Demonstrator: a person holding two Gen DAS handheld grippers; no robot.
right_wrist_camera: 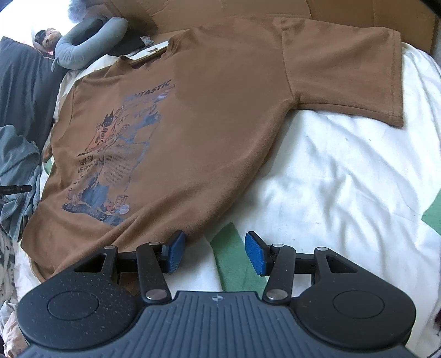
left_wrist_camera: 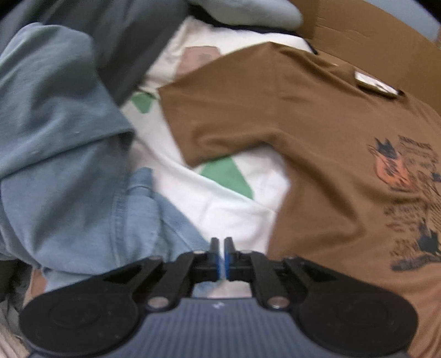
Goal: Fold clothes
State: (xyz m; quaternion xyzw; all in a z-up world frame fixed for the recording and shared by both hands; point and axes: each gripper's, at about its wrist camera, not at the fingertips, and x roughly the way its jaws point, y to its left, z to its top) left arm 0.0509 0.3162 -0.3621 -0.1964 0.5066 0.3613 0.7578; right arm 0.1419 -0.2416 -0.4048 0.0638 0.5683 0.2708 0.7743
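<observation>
A brown T-shirt with a cartoon cat print lies spread flat, face up, on a white bedsheet with green patches. My right gripper hovers open just over the sheet at the shirt's lower hem. Its left pad is next to the hem edge, and only sheet shows between the pads. In the left wrist view the same T-shirt fills the right side, with one sleeve pointing left. My left gripper is shut with nothing gripped, above the sheet between the shirt and a blue denim garment.
The crumpled denim and a dark grey garment are piled along the bed's left side. A grey neck pillow lies past the shirt's collar. Flattened cardboard lines the far edge. Bare sheet shows to the shirt's right.
</observation>
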